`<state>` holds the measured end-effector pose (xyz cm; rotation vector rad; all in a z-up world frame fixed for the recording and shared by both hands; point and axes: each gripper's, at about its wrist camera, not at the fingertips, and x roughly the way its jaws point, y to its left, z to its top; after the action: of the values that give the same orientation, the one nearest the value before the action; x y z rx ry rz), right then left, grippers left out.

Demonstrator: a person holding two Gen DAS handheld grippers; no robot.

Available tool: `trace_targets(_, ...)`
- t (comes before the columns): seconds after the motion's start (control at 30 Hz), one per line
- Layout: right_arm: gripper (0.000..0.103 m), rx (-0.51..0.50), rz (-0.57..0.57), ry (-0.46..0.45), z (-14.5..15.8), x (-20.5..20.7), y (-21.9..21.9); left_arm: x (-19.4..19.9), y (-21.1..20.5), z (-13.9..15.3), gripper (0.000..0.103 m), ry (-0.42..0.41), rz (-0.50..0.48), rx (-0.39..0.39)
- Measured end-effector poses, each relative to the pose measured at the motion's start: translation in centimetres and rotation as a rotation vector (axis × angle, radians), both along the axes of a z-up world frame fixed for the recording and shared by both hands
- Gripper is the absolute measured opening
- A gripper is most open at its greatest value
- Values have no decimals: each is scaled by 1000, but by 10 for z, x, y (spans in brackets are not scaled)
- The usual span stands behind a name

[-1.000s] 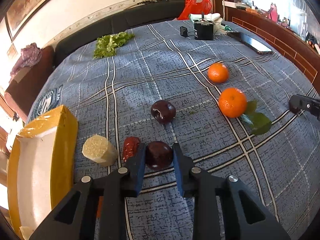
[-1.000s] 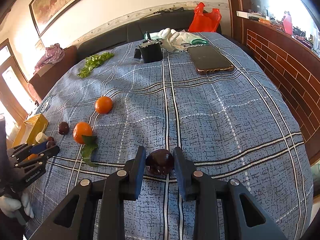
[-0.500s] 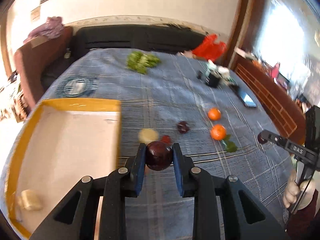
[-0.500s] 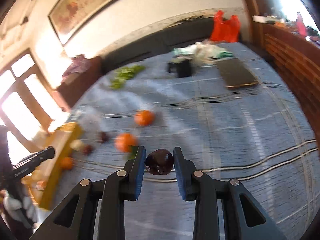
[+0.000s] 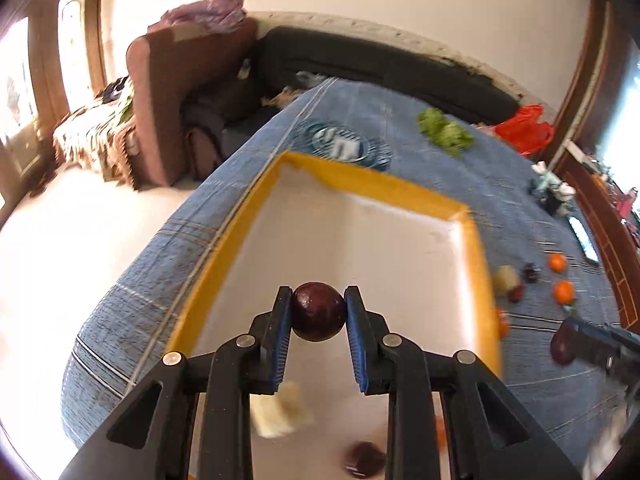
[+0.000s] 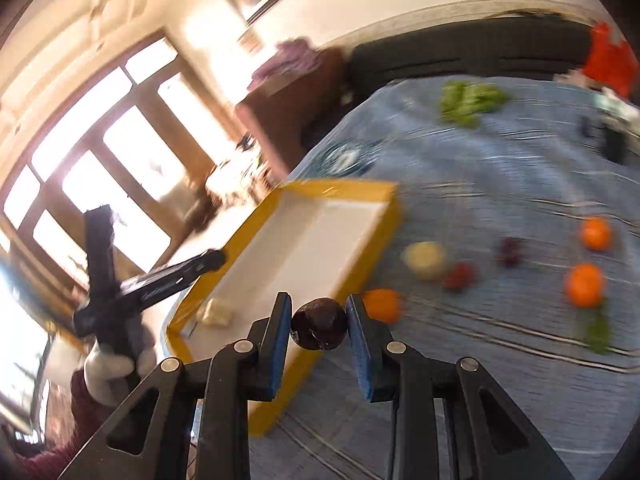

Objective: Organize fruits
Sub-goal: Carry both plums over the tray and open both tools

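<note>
Left gripper (image 5: 319, 314) clamps dark plum (image 5: 318, 311), held above white floor of yellow-rimmed tray (image 5: 474, 240) on blue plaid tablecloth (image 5: 400, 120). Right gripper (image 6: 319, 322) grips second dark plum (image 6: 319, 323) over tray's near edge (image 6: 280, 400). Beside tray on cloth: 2 oranges (image 6: 585, 284), third orange (image 6: 383, 305) against tray wall, pale round piece (image 6: 425, 259), lettuce (image 6: 468, 102) far back. Pale chunk (image 5: 280, 412) lies inside tray.

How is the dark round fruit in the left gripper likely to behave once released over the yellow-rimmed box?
The dark fruit looks near-spherical and glossy, so it will probably roll on the yellow-rimmed box's flat white floor until a wall stops it. The left gripper holds it without visible denting, so it seems fairly firm.
</note>
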<state>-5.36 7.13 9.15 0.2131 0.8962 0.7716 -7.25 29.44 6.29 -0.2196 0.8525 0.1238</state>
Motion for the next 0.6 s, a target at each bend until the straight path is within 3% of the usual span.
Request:
trace_targets(0.23, 32, -161, 78, -26, -28, -4, 84, 14, 20, -27, 26, 82, 5, -39)
trace_targets(0.5, 33, -228, 94, -11, -51, 4, 106, 18, 23, -35, 27, 113, 25, -64)
trace_targets(0.6, 33, -223, 89, -10, -52, 7, 107, 12, 24, -30, 44, 106, 43, -67)
